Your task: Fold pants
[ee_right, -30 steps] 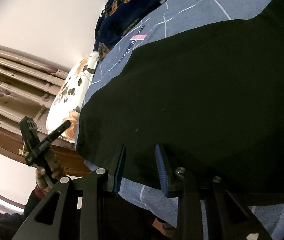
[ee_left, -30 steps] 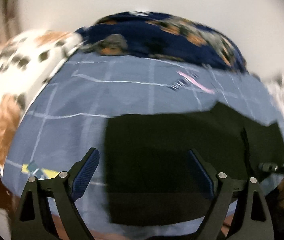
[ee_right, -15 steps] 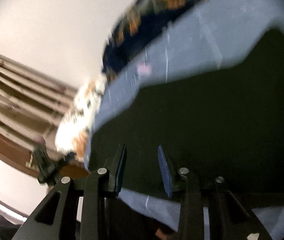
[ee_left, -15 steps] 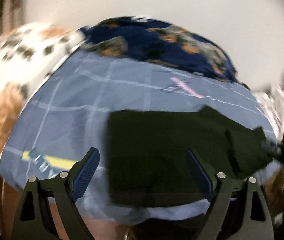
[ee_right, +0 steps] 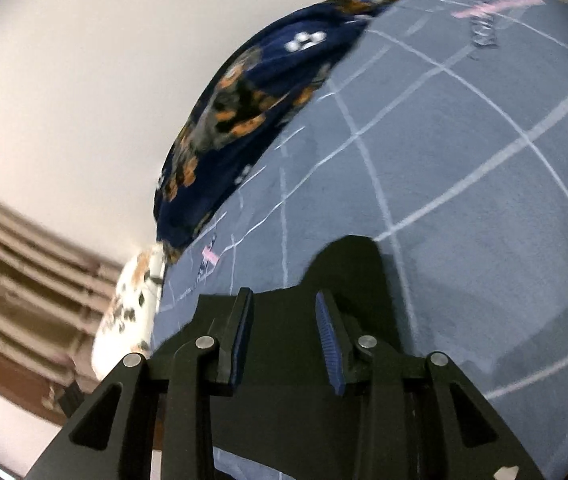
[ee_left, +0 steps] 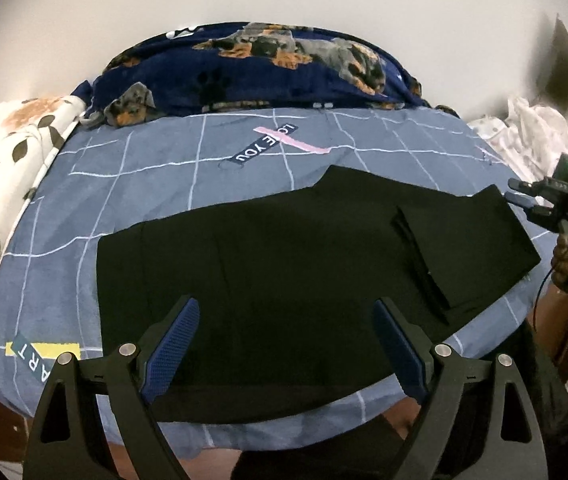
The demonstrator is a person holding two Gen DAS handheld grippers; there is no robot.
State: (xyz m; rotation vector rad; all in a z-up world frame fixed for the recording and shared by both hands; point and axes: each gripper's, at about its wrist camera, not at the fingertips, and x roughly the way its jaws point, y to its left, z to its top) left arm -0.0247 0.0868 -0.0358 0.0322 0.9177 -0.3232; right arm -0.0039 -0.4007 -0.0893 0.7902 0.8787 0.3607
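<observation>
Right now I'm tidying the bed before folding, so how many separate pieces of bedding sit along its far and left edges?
2: the navy dog-print blanket bunched along the far edge, and a white floral pillow at the left edge. More may be hidden.

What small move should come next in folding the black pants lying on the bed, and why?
Probably bring the right claw onto the pants' far right end and grip it. The pants lie flat and long across the blue bedsheet, both claws stand open and hold nothing, and the right claw hovers just beside that end.
</observation>
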